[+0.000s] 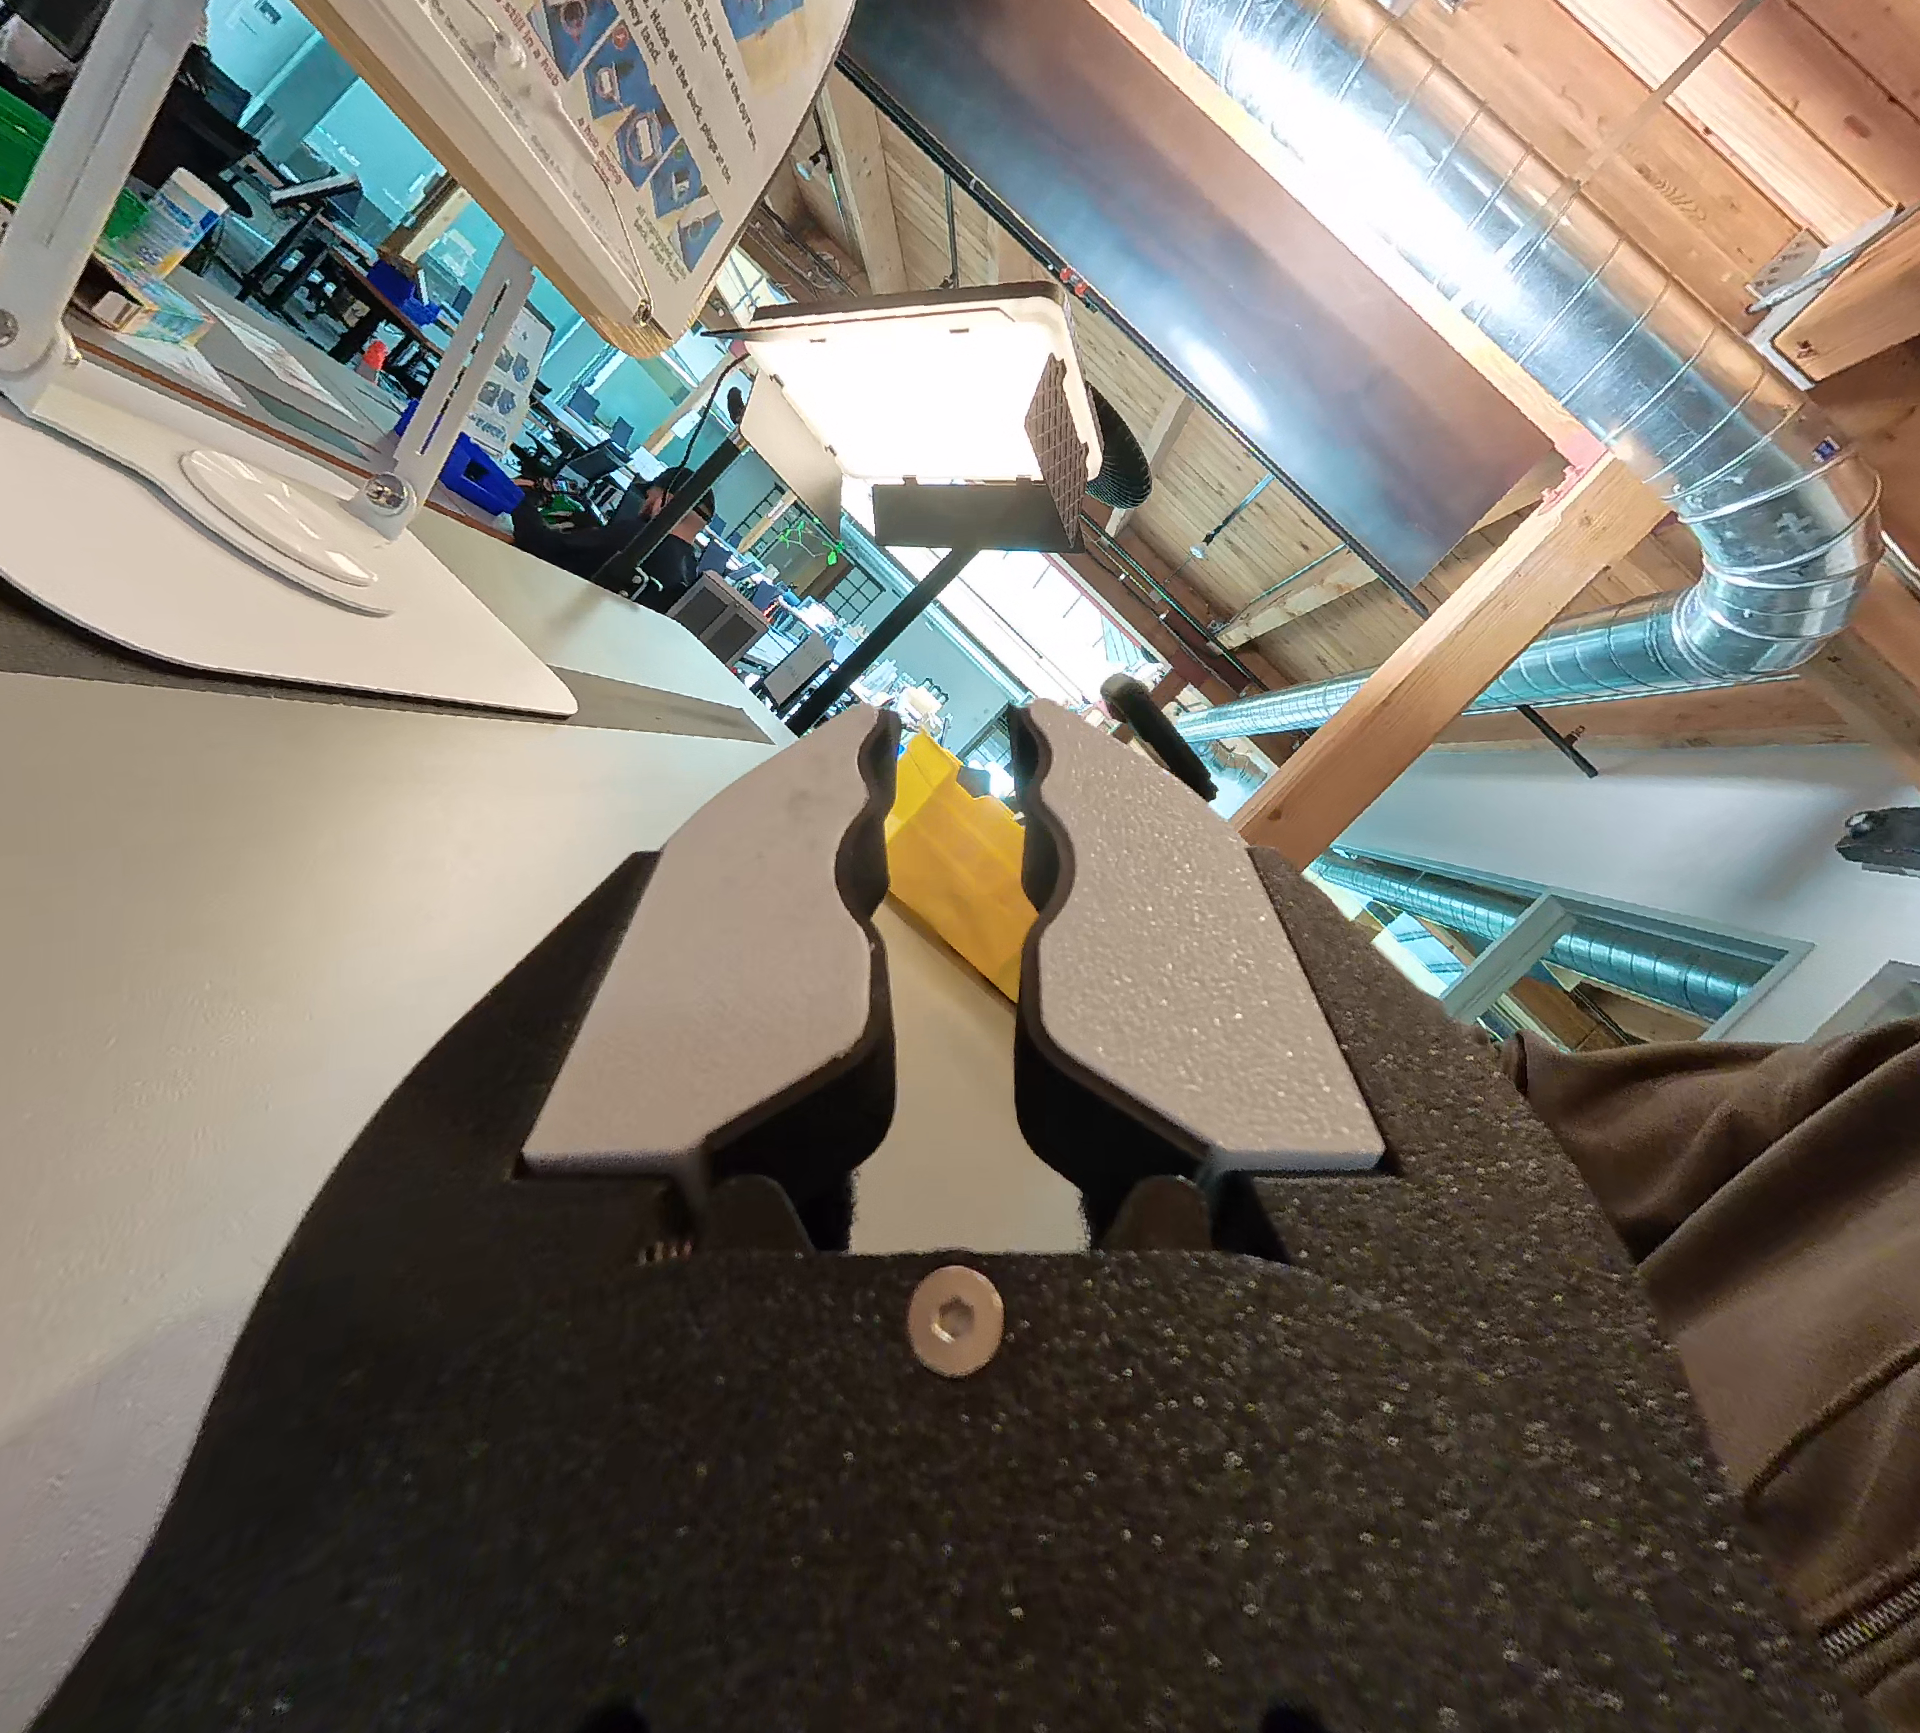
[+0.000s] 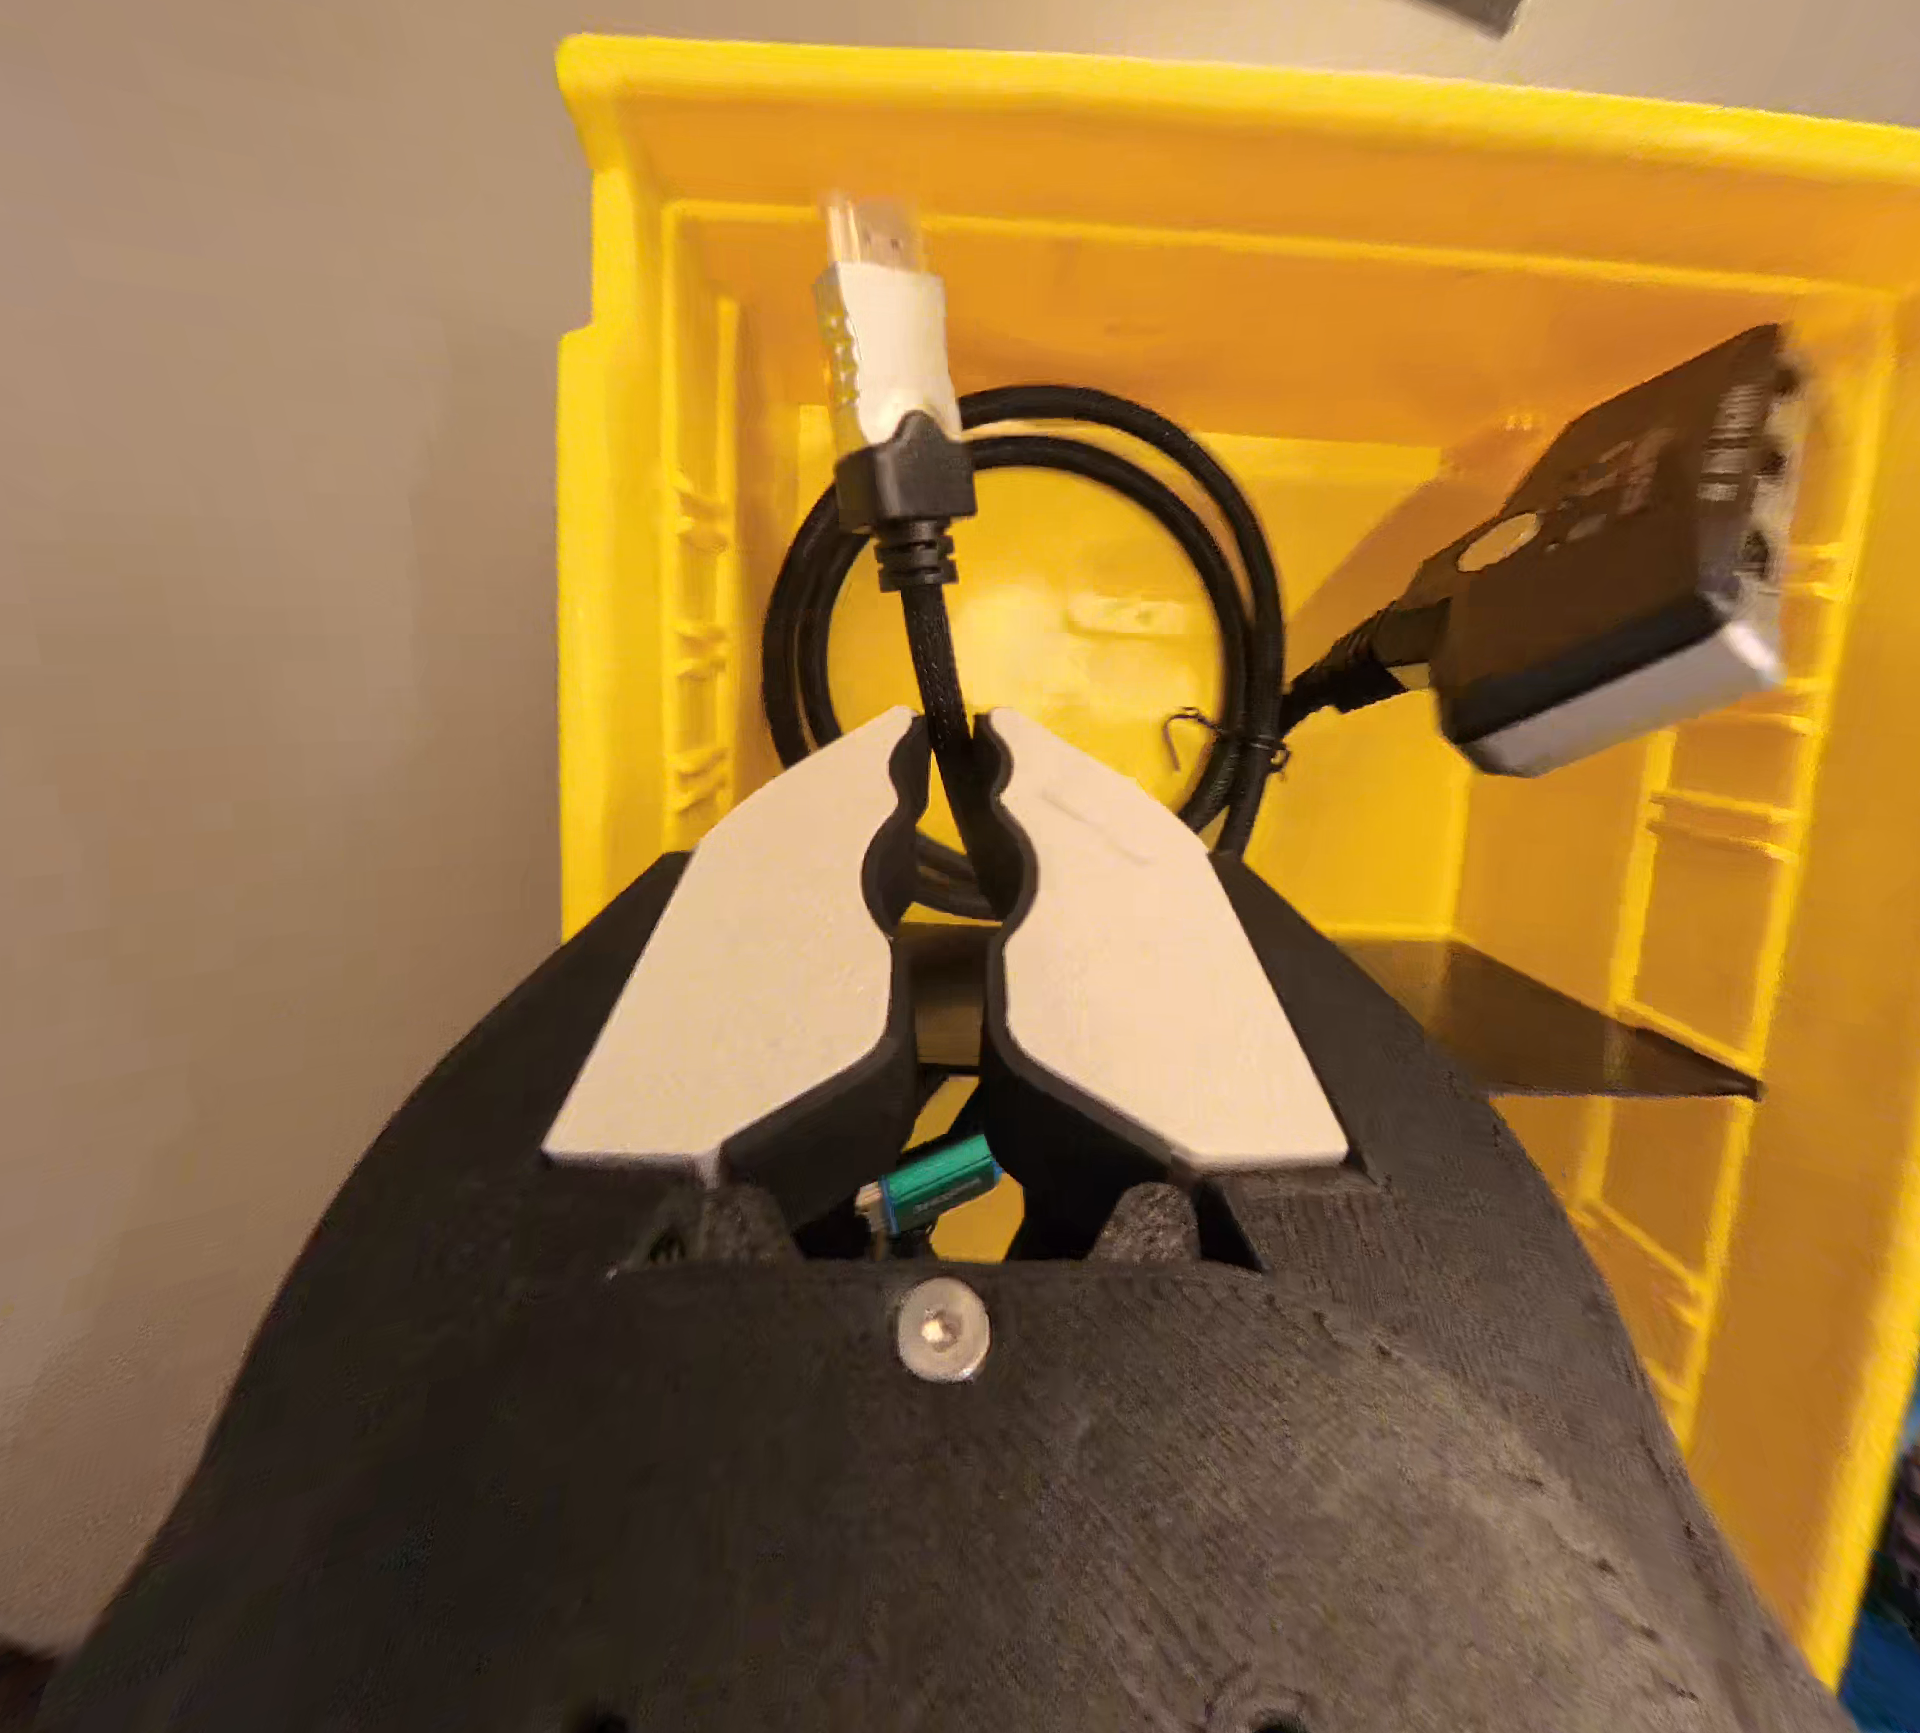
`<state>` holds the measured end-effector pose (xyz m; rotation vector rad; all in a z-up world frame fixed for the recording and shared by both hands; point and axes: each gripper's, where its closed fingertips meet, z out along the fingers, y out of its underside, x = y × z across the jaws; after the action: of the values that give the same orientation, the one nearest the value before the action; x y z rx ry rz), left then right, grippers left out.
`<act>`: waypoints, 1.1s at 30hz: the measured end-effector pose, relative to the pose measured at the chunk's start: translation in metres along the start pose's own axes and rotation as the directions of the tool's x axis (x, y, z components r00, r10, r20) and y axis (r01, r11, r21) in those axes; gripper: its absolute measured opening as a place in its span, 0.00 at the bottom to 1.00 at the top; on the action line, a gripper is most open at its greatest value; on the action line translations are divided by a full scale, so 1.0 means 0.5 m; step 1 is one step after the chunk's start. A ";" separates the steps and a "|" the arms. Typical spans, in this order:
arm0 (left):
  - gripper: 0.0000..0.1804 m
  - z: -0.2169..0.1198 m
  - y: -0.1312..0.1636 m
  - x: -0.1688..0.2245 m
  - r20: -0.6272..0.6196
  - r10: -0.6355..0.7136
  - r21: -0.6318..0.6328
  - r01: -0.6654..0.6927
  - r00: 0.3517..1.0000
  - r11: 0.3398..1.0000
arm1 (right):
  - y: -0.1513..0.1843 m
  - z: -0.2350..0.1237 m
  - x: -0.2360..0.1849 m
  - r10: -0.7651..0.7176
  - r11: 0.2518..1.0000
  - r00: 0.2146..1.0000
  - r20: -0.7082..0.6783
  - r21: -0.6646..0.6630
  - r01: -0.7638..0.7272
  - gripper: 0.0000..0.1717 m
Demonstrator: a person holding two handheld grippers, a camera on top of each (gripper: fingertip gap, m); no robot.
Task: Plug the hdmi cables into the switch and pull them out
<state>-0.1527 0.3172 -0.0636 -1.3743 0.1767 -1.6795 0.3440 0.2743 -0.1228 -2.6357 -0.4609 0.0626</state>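
Note:
My right gripper [image 2: 948,727] is shut on a black braided cable [image 2: 925,634], just below its plug. The plug [image 2: 888,333] is white and gold with a black boot and stands up above the fingertips. The rest of the cable is coiled behind it and runs to a black and silver hub [image 2: 1621,561], blurred, at the right inside the yellow bin [image 2: 1039,114]. My left gripper [image 1: 951,727] is open and empty, low over the white table [image 1: 260,904]. Part of the yellow bin [image 1: 956,862] shows beyond its fingers, apart from them.
A green USB stick [image 2: 935,1184] lies in the bin under my right fingers, and a black divider [image 2: 1507,1029] crosses the bin. A white mat [image 1: 312,623], a white stand with a printed board [image 1: 582,21] and a lamp [image 1: 914,374] stand beyond. A brown sleeve [image 1: 1766,1268] is at the right. My right fingertips sit around 50 cm from my left ones.

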 end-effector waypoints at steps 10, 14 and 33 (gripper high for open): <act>0.12 0.005 0.012 0.008 -0.014 0.024 -0.046 -0.025 1.000 0.999 | -0.064 -0.050 -0.015 0.122 0.954 0.977 0.174 0.251 -0.163 0.21; 0.12 0.013 0.017 0.013 -0.008 0.109 -0.073 -0.109 0.994 0.991 | -0.054 -0.152 -0.037 0.055 0.890 0.998 0.010 0.453 -0.053 0.25; 0.27 -0.064 -0.008 0.045 0.360 0.711 -0.155 -0.713 0.604 0.684 | 0.164 -0.004 -0.378 -0.020 0.888 0.991 0.131 0.458 -0.042 0.26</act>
<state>-0.1802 0.2900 -0.0571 -1.3532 0.4280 -0.7029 0.1917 0.1421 -0.1642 -2.1717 -0.4147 0.3137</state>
